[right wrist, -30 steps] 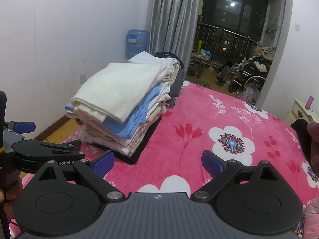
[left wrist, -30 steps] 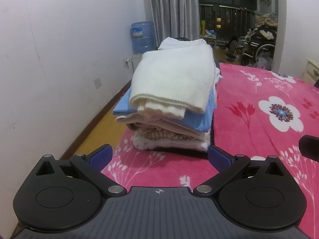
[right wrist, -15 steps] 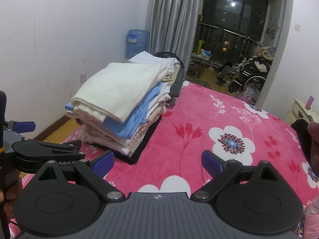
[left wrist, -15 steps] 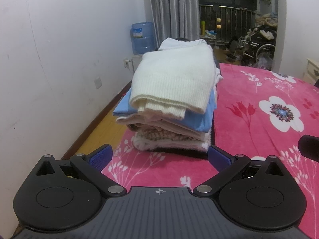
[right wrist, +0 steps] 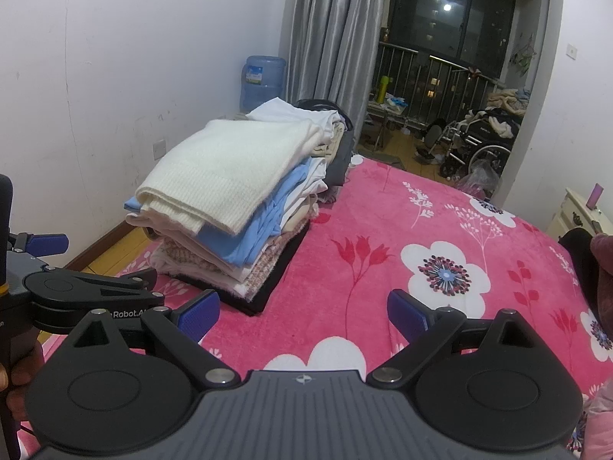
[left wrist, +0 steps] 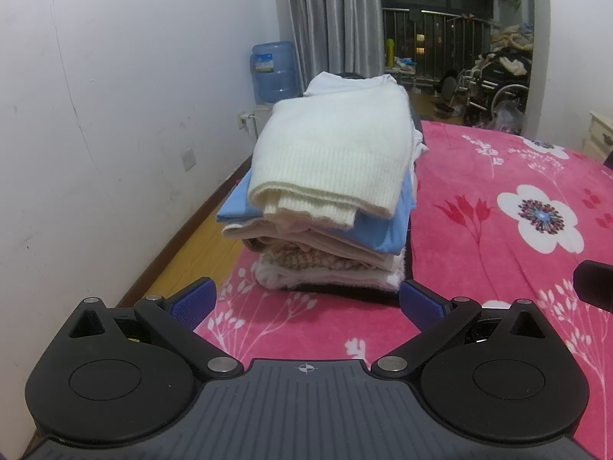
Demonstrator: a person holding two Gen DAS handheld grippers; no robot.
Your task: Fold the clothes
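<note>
White plaster walls (left wrist: 115, 115) and grey curtains (right wrist: 325, 38) frame a bedroom where a bed spread with a bright pink fleece blanket printed with white and red flowers (left wrist: 498, 253) fills most of both views. Near the bed's left edge, beside the wall, stands the stack of folded clothes (left wrist: 329, 207): a cream ribbed knit sweater (left wrist: 333, 157) lies on top, a light blue garment (right wrist: 253, 226) sits under it, several beige and pale pink knits come below, and a flat black piece (right wrist: 276, 272) rests against the blanket at the bottom. A second, lower heap of white and grey folded items (right wrist: 325, 130) sits just behind the stack. The left claw (left wrist: 306, 303) hangs above the blanket directly in front of the stack, its blue-padded fingers (left wrist: 191, 301) spread wide apart and gripping nothing. The right claw (right wrist: 302, 314) is over the open blanket to the right of the stack, likewise released, with its blue pads (right wrist: 408, 314) well apart and empty; the left claw's black body shows at the left edge of this view. A blue water-cooler bottle (left wrist: 274, 73) stands by the wall beyond the bed, a wheelchair (right wrist: 482, 142) sits near the dark balcony railing, and a cream nightstand (right wrist: 574, 214) is at the far right.
</note>
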